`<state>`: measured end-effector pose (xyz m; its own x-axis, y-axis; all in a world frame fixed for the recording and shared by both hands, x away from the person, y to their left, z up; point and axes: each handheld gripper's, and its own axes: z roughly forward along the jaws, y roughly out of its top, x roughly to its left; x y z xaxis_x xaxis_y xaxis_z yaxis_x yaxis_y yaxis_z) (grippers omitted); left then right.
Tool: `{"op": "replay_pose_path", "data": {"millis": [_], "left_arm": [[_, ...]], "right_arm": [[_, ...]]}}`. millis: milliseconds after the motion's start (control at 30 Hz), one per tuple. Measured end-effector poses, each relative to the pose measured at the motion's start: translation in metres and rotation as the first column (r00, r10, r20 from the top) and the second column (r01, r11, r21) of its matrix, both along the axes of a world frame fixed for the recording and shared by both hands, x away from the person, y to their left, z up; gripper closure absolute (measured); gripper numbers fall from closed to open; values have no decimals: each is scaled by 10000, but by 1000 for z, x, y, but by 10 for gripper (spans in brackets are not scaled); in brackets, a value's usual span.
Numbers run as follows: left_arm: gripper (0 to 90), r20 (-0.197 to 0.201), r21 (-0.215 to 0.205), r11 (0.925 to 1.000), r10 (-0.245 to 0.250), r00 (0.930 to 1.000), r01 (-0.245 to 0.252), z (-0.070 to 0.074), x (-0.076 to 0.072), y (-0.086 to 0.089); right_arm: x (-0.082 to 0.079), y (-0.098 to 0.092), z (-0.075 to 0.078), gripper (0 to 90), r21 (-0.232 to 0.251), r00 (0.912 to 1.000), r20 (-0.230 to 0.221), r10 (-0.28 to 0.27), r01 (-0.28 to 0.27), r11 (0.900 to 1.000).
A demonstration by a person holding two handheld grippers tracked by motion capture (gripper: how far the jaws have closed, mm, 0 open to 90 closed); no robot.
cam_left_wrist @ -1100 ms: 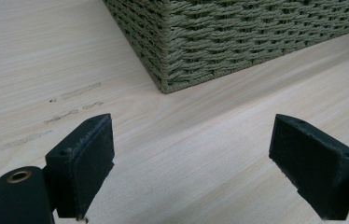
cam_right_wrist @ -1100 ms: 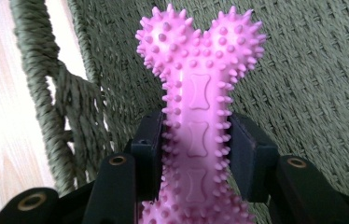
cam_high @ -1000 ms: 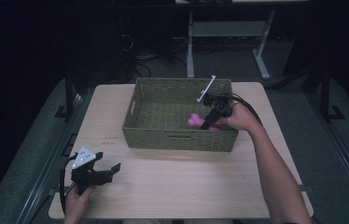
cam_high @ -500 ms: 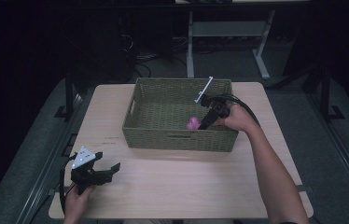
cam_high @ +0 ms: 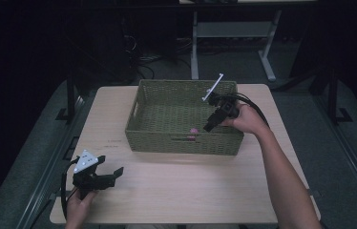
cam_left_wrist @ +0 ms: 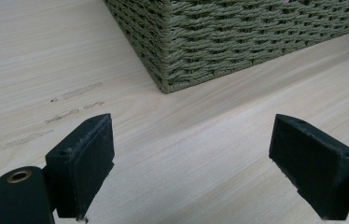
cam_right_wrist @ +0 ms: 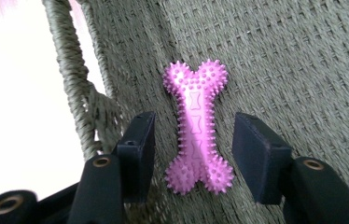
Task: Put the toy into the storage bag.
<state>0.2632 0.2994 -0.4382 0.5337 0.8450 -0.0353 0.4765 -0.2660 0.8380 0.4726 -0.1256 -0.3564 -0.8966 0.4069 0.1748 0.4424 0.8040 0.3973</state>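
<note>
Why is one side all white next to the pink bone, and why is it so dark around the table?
Right gripper view: the left side is blown out by glare, while the pink bone toy is sharp. High view: only the table is lit; the room behind is nearly black. Left gripper view: even light, basket weave crisp.

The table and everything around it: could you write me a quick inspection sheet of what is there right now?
Surface: wooden table, faint smudges near its left edge.
Job's things: pink bone toy lying on the floor of the green basket.
Clutter: nothing seen.
Grippers: right gripper over the toy, jaws just opening, pads clear of it; left gripper open above the table, nothing between its jaws.
Cables: one trails from each gripper.
Surroundings: dark floor, a white frame behind.
</note>
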Motion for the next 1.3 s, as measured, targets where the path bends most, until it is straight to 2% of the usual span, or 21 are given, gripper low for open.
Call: {"op": "replay_pose_path", "data": {"millis": [300, 600, 1300], "left_arm": [[134, -8, -13, 10000, 51, 10000, -51, 0, 0, 0], [133, -19, 4, 10000, 77, 10000, -77, 0, 0, 3], [134, -34, 29, 10000, 69, 10000, -69, -1, 0, 1]], "right_arm": [[-6, -5, 8, 434, 268, 9997, 149, -179, 175, 9995], [-13, -7, 12, 421, 305, 9994, 221, -249, 242, 9992], [-35, -20, 40, 394, 743, 9971, 721, -231, 178, 9971]]}}
